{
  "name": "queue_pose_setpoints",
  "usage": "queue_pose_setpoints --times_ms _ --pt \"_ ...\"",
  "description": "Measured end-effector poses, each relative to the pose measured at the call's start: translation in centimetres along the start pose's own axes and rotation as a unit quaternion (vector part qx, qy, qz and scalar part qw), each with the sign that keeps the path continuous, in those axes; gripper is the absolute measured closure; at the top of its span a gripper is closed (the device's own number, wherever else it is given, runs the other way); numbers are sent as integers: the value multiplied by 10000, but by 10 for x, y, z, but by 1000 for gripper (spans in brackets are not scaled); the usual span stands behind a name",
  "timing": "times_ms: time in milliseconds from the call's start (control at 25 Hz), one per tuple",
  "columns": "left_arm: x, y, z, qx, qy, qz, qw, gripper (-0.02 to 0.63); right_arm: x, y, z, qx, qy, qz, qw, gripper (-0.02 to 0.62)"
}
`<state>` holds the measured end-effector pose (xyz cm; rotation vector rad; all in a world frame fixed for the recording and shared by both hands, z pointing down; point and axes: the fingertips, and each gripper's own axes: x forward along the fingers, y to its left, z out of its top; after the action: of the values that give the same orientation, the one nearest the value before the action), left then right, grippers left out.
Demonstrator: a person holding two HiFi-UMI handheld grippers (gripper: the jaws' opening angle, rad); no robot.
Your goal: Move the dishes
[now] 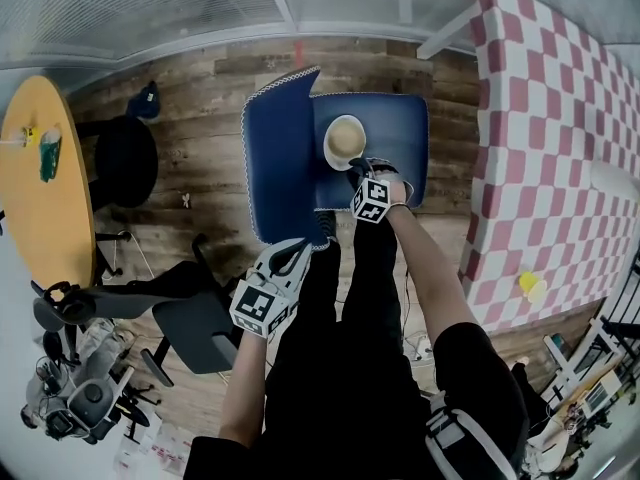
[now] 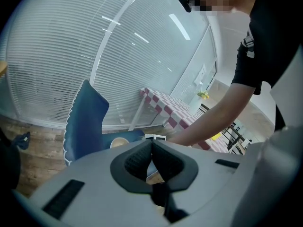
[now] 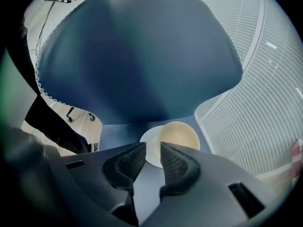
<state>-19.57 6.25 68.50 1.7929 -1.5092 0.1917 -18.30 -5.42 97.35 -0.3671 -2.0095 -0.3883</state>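
A round cream bowl (image 1: 345, 141) is pictured on the smooth seat of a blue chair (image 1: 285, 158), whose curved back is edged in white zigzag trim. In the right gripper view a white plate (image 3: 151, 138) is seen touching the bowl, partly covered by it. The chair is set on a floor (image 1: 200, 98) of weathered wood planks, bounded by white slatted blinds (image 1: 150, 8). It is flanked by a table (image 1: 560, 168) in red-and-white check and a round yellow table (image 1: 45, 198).

The right gripper (image 3: 152, 146) is held just above the dishes with its ribbed black pads parted and nothing clasped between them. The left gripper (image 2: 152, 143) is kept well back from the seat, its pads pressed together on nothing.
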Motion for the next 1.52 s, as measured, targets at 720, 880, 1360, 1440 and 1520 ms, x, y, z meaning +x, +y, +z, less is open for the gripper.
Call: queue_pose_setpoints --times_ms 720,880,1360,1440,1520 --pt "25 16 -33 -132 74 25 9999 584 79 -12 -24 -200 142 -197 9995 504" --pt "25 19 -32 -133 82 55 9999 584 83 -13 -23 -421 205 -255 9986 535" --pt "25 14 -24 -92 98 -38 9999 584 65 -25 -19 -437 300 -454 9976 563" --pt "23 12 -22 -100 97 -59 9999 584 55 -28 -19 -382 309 -509 9975 563" --pt "19 8 -18 -108 79 -86 9999 584 43 -31 -17 -336 331 -569 9973 563"
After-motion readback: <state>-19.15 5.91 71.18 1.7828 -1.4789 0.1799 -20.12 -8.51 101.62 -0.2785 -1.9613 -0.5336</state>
